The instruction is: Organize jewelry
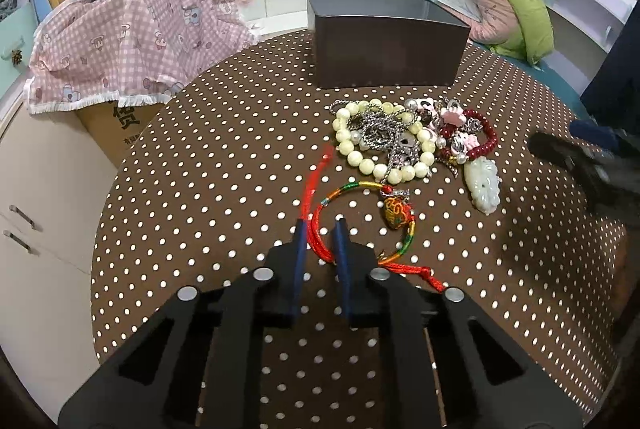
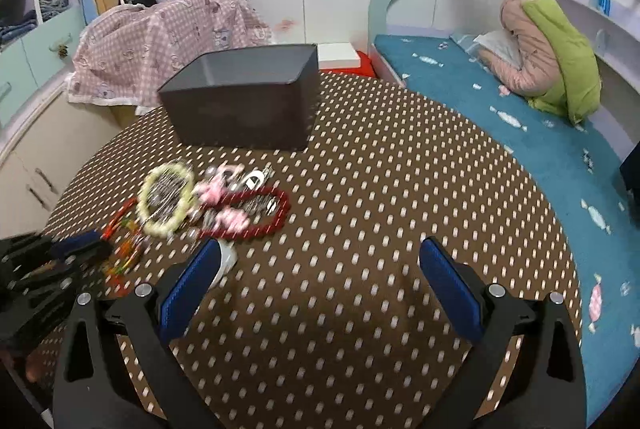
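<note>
**A:** Where did the jewelry lie?

**B:** In a heap on the desk (image 1: 200, 149), which wore a brown cloth with white dots. The heap sat just near of a dark grey open box (image 1: 388, 45) at the desk's far side. It held a pale cream bead bracelet (image 1: 380, 145) tangled with a silver chain (image 1: 384, 133), a dark red bead bracelet (image 1: 486, 135) to its right with pink flower charms (image 1: 454, 117) between the two, and a pale green jade pendant (image 1: 482, 185) at the heap's near right edge.

**A:** And the left gripper?

**B:** The left gripper (image 1: 322, 225) was low over the desk, near of the heap. Its jaws were narrowed, with a small gap between the blue pads, and the red cord of a multicoloured cord bracelet (image 1: 360, 225) ran through that gap. I could not tell whether the pads actually pressed the cord. The bracelet's embroidered charm (image 1: 396, 215) lay just right of the jaws, and a loose red cord end trailed off toward the far left.

**A:** The right one?

**B:** The right gripper (image 2: 320, 257) hovered with jaws spread wide and nothing between them, to the right of the heap. Its view was motion-blurred. Its left pad stood just in front of the jade pendant and near the dark red bracelet.

**A:** Anything around the desk?

**B:** A pink checked cloth (image 1: 132, 37) on the far left, and a bed (image 2: 540, 165) with a blue cover on the right.
</note>
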{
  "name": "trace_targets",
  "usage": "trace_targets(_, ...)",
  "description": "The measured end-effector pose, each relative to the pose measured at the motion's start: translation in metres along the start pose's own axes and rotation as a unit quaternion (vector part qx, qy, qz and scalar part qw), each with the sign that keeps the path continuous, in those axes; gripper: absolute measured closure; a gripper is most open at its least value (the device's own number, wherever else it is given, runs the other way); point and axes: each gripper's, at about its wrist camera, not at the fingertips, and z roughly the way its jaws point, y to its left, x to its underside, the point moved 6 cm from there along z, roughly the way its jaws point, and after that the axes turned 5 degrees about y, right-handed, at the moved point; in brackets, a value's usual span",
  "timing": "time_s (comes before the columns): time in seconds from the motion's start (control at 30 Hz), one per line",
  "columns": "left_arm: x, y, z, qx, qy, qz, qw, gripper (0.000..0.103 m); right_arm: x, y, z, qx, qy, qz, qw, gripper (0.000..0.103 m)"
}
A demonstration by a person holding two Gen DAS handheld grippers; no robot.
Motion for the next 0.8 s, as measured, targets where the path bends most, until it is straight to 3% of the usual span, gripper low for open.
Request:
trace_targets(0.23,0.004,0.017,-0.004,0.03,0.0,-0.012,0.9995,0.099,-0.018,0.002,0.038,0.021,0.04,-0.029,0.999,0.009)
trace_targets(0.4,0.007,0.022,-0.007,0.043,-0.001,-0.016,0.999,0.099,-0.015,0.005,0.048,0.018,0.063,-0.042,0.997,0.037)
trace_targets(0.57,0.008,0.021,-0.011,0.065,0.0,-0.013,0.9978,0.099,-0.014,0.012,0.046,0.007,0.07,-0.054,0.996,0.055)
trace_targets(0.67,0.011,0.021,-0.011,0.063,0.004,-0.008,0.998,0.098,-0.009,0.013,0.041,0.013,0.078,-0.06,0.995,0.059)
trace_targets(0.8,0.014,0.02,-0.013,0.067,0.005,-0.002,0.9977,0.094,-0.002,0.01,0.035,-0.001,0.081,-0.058,0.995,0.077)
